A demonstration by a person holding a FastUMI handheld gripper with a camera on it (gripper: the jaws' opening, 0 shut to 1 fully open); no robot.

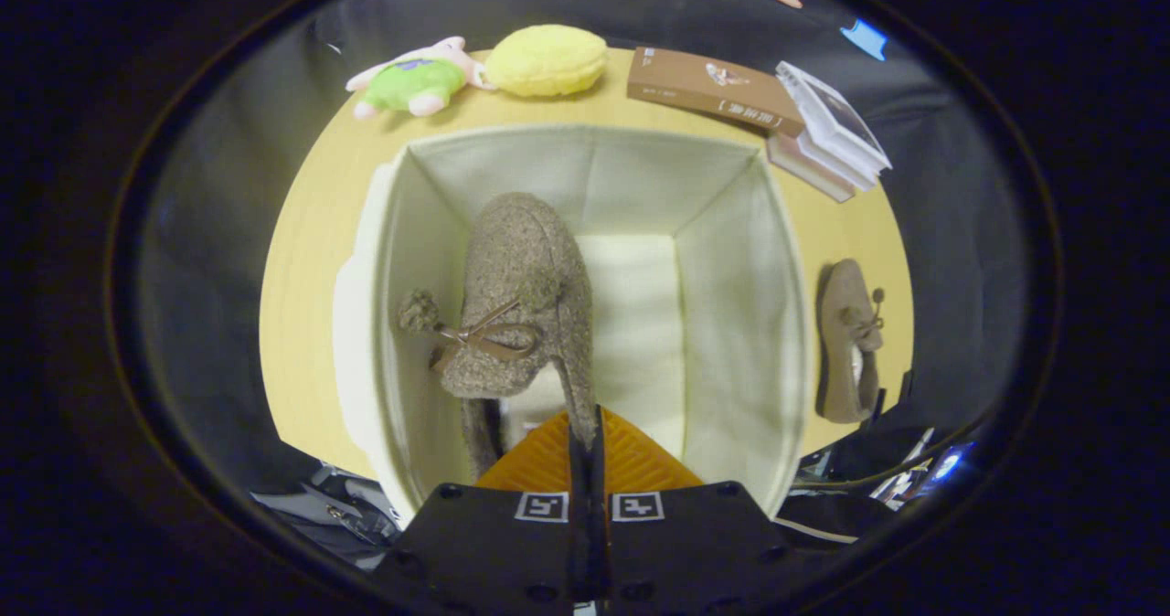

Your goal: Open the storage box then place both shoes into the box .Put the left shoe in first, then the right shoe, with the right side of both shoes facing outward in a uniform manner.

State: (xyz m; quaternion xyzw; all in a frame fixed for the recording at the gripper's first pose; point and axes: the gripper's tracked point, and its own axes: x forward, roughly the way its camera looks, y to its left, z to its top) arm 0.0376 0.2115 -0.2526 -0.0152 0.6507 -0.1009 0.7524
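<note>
Yellow worktop under dim booth light, with an open fabric storage box standing in the middle of it. We hold our gripper above the box mouth, its fingers pressed nearly together on the heel rim of a fuzzy grey-brown shoe, which hangs inside the box along the left wall. The shoe's long axis runs straight ahead from the fingers, toe pointing to the far wall, its bow and pompoms turned toward the left wall. Whether its sole already rests on the box floor we cannot tell.

Right of the box, well apart from the fingers and outside the wall, the second shoe lies on the worktop, its long axis also running away from us, roughly parallel to the box side. We judge the first shoe to be all but placed; the coming move looks like a release, then a swing right over the box wall to the waiting shoe.

Beyond the box sit a plush toy in green, a yellow cushion, a brown book and a stack of books.
</note>
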